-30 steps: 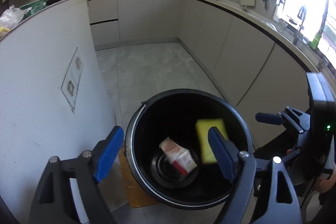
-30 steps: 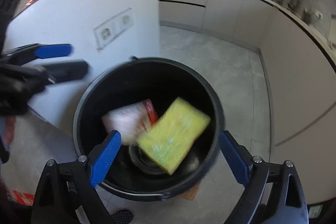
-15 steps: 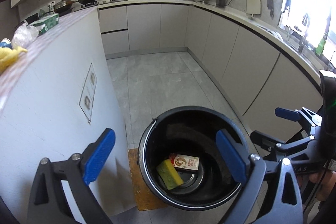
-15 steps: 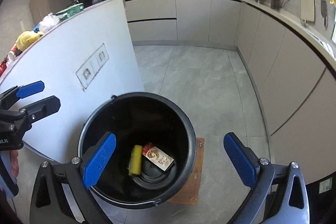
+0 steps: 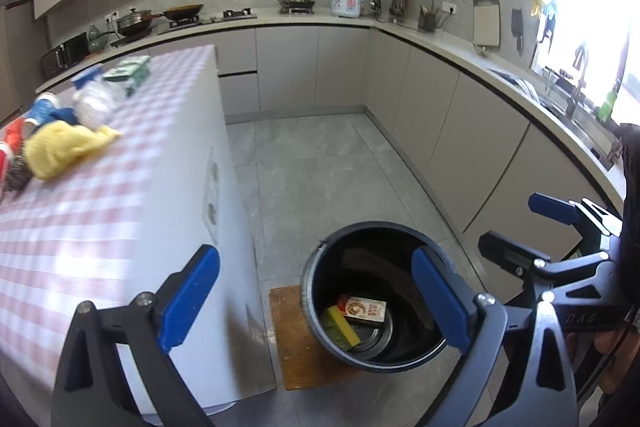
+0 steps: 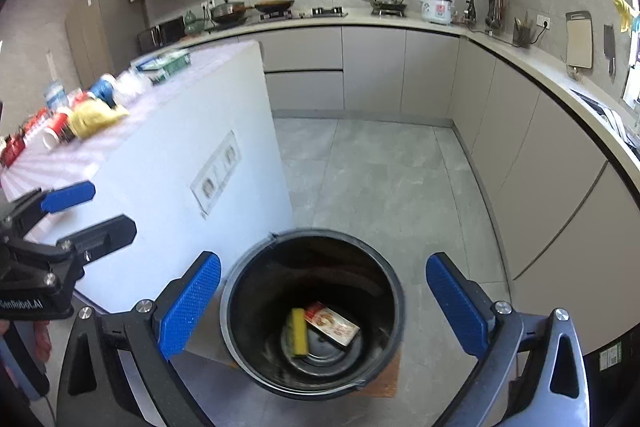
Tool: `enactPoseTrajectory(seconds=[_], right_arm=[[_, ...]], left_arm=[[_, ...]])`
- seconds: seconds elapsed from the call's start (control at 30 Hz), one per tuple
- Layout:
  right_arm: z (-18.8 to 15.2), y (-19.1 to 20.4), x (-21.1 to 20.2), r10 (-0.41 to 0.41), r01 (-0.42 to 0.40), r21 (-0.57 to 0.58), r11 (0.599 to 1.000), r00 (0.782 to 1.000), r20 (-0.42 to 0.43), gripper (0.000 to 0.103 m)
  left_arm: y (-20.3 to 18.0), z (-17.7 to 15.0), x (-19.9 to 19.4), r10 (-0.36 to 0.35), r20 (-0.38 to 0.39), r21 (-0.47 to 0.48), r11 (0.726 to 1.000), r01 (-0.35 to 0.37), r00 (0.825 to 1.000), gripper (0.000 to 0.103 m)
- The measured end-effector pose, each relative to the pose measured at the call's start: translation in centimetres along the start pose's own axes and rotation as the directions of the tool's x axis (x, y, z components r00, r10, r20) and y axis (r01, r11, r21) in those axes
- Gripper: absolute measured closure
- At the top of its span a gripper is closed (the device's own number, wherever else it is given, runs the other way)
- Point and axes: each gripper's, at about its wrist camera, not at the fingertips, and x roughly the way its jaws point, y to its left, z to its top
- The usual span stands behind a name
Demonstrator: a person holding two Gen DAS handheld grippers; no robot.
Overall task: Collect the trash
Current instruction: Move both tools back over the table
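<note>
A black trash bin [image 5: 316, 279] [image 6: 236, 291] stands on the floor beside the white counter. A yellow sponge [image 5: 341, 327] [image 6: 298, 331] and a small red-and-white carton [image 5: 363, 309] [image 6: 331, 323] lie at its bottom. My left gripper [image 5: 316, 303] is open and empty, high above the bin and the counter's edge; it also shows in the right wrist view [image 6: 90, 211]. My right gripper [image 6: 323, 307] is open and empty above the bin; it also shows in the left wrist view [image 5: 520, 231]. On the checkered counter top [image 5: 80, 219] lie a yellow cloth [image 5: 60, 149] [image 6: 96, 117], cups and wrappers.
A brown mat [image 5: 292, 347] lies under the bin. The counter's white side panel [image 6: 208, 163] with sockets stands left of the bin. Grey cabinets [image 5: 460, 131] run along the back and right. The tiled floor [image 6: 376, 163] stretches beyond the bin.
Both grippers have risen well above the bin. The sponge and the carton fell and now lie at its bottom. The counter top with its items has come into view.
</note>
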Motion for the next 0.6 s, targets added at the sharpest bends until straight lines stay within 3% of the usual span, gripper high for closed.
enactPoseTrajectory(seconds=[0.13, 0.27, 0.6], right_arm=[[1.5, 2.9, -1.6, -0.001, 0.000, 0.021, 1.000, 1.000, 0.029, 0.000], [2.8, 6.5, -3.3, 0.009, -0.013, 0.034, 0.999, 0.992, 0.122, 0.000], [5.8, 18.7, -2.7, 0.041, -0.038, -0.074, 0.997, 0.999, 0.032, 0.000]], left_arm=[[2.3, 0.5, -2.4, 0.027, 0.021, -0.014, 1.000, -0.026, 0.999, 0.005], [6.3, 0.3, -5.1, 0.070, 0.059, -0.054, 0.996, -0.067, 0.996, 0.004], [19.5, -1.7, -9.0, 0.191, 0.046, -0.216, 0.960, -0.177, 0.980, 0.003]])
